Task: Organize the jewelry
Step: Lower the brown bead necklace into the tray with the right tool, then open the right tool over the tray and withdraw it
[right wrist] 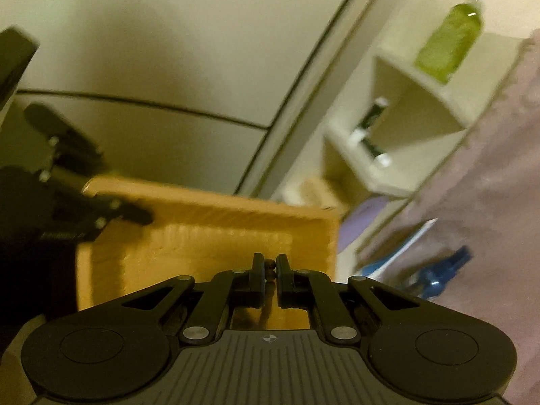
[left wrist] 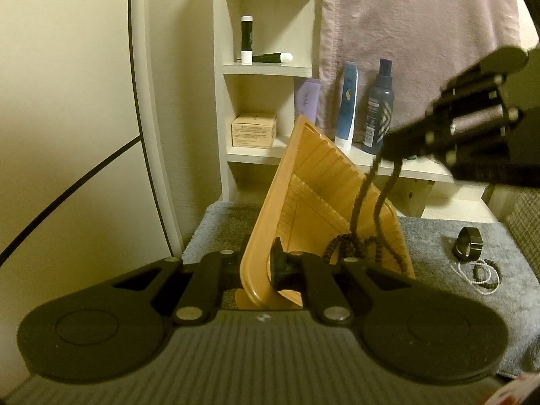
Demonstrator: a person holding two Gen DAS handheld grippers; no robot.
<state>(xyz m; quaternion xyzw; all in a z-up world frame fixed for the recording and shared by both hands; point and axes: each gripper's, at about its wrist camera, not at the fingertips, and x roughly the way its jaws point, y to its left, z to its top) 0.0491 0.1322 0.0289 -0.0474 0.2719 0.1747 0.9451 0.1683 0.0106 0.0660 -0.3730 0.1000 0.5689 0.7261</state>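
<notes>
A tan wooden tray (left wrist: 303,175) with a ribbed floor stands tilted up on a grey towel (left wrist: 432,236). My left gripper (left wrist: 260,266) is shut on the tray's near rim. From the upper right, my right gripper (left wrist: 388,146) is shut on a dark bead necklace (left wrist: 358,202). Its two strands hang into the tray and pile at the low end. The right wrist view shows beads (right wrist: 270,268) pinched between my right gripper's (right wrist: 270,263) pads above the tray (right wrist: 209,236). My left gripper (right wrist: 135,216) shows on that tray's left edge.
A black watch (left wrist: 469,241), a white pearl string (left wrist: 472,278) and a dark bead bracelet (left wrist: 487,275) lie on the towel at the right. Behind stand white shelves (left wrist: 266,67) with tubes and a box, three bottles (left wrist: 378,108), and a hanging pink cloth (left wrist: 418,33).
</notes>
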